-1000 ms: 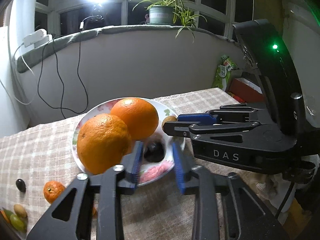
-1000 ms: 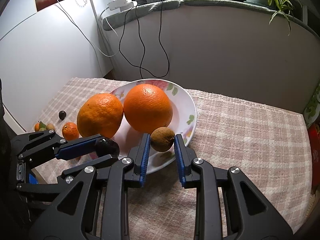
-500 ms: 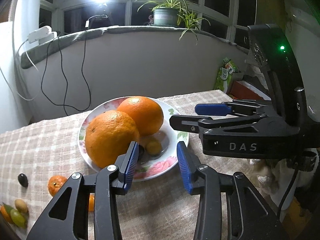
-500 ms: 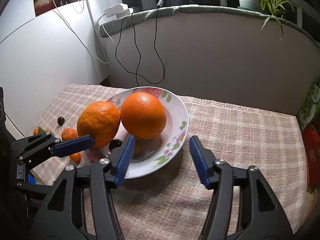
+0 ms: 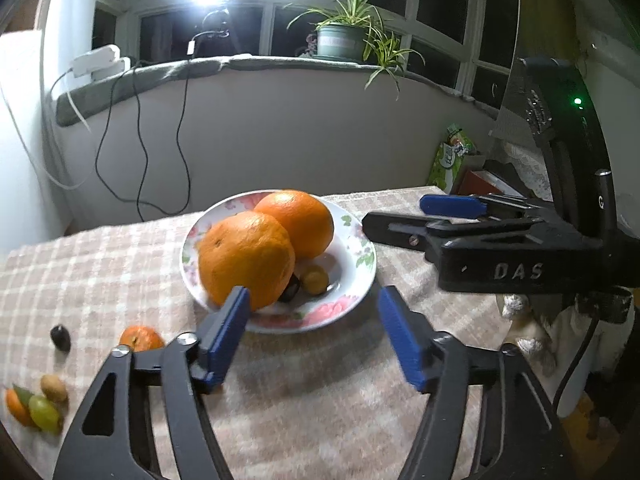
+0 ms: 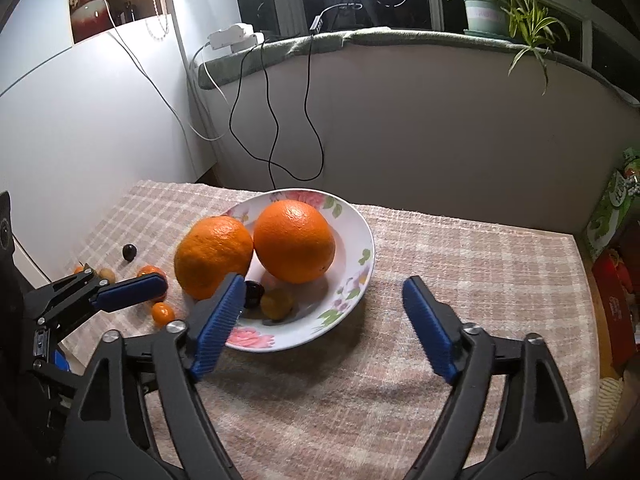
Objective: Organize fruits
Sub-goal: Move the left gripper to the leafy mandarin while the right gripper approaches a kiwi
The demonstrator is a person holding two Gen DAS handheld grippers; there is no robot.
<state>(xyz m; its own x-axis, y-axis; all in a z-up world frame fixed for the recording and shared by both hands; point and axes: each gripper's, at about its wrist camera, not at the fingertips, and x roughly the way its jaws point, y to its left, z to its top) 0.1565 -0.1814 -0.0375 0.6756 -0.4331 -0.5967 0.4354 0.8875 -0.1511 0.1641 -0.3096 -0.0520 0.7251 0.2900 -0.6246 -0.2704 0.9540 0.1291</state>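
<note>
Both grippers (image 5: 312, 336) (image 6: 324, 324) opening, nothing between the jaws. Plate (image 6: 360, 240) pretty crowded already. Could easily bump an orange (image 6: 214, 254) over the rim grabbing leftovers.

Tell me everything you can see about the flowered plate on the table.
The plate is a shallow, round, white dish, glossy like ceramic, its rim printed with pink flowers and green leaves. It sits flat on the checked tablecloth, near the table's middle. Inside lie two large oranges side by side, touching, with a small dark fruit and a small yellow-brown fruit in front of them. Neither gripper touches it; more small fruits lie on the cloth to its left.
</note>
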